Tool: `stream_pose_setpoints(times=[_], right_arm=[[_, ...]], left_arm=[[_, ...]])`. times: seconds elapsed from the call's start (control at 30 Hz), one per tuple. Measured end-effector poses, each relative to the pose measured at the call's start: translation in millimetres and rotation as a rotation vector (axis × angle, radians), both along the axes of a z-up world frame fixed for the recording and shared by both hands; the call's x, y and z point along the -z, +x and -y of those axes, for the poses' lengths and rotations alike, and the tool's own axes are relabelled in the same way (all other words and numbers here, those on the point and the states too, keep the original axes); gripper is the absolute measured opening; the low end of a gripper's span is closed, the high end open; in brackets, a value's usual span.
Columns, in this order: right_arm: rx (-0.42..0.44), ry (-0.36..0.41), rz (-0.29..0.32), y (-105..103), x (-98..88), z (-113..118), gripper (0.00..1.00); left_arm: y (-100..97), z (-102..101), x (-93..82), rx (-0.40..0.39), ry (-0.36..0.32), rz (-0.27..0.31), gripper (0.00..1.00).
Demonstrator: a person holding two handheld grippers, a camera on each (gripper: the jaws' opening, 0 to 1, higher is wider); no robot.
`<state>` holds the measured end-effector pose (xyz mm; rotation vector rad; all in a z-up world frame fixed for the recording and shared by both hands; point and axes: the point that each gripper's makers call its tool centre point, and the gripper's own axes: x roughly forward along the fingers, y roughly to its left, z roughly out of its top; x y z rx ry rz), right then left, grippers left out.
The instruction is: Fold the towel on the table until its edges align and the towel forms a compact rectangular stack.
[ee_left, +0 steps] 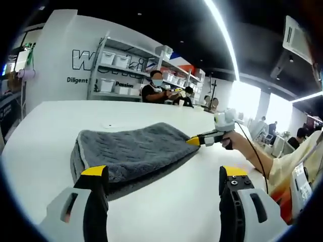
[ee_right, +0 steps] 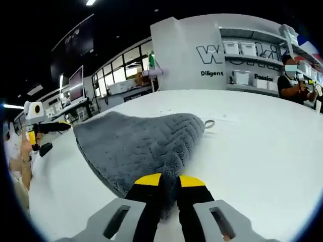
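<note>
On the white bench (ee_left: 60, 113) lies the grey towel (ee_left: 131, 148), folded over into a thick pad with a rounded, doubled edge, its quilted pile facing up. Right tongs (ee_right: 170, 182) are clamped on that towel now, yellow tips nearly together with a fold of grey cloth pinched between them at the near edge, as the right gripper view has it. From the left gripper view those same tongs reach in from the right and bite the towel's far corner, a hand (ee_left: 241, 139) behind them and a cable trailing off. Left tongs (ee_left: 166, 174) stand wide apart, nothing between them, one yellow-tipped jaw over the towel's near edge and the other over bare bench just beside it; whether that jaw touches the cloth I cannot tell. Beyond the towel, a small ring-shaped mark or object (ee_right: 209, 123) sits on the bench, too small to make out. Farther behind the towel stand shelves of white storage bins (ee_left: 118, 60) against a white wall with dark lettering (ee_right: 218, 54). People sit near those shelves, and a long ceiling light strip (ee_left: 224, 35) runs overhead.
</note>
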<state>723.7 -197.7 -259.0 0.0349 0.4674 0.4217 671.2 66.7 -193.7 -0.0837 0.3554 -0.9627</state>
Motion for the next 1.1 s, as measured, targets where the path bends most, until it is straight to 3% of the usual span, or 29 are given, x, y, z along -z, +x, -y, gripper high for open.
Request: stream_pose_setpoints(times=[0.77, 1.1], right_arm=[[0.000, -0.014, -0.036, -30.3, 4.4, 77.3, 0.07], [0.082, -0.065, -0.006, -29.9, 2.2, 126.9, 0.09]], left_arm=[[8.0, -8.2, 6.7, -0.028, 0.008, -0.023, 0.88], [7.1, -9.4, 6.9, -0.033, 0.005, -0.024, 0.88]])
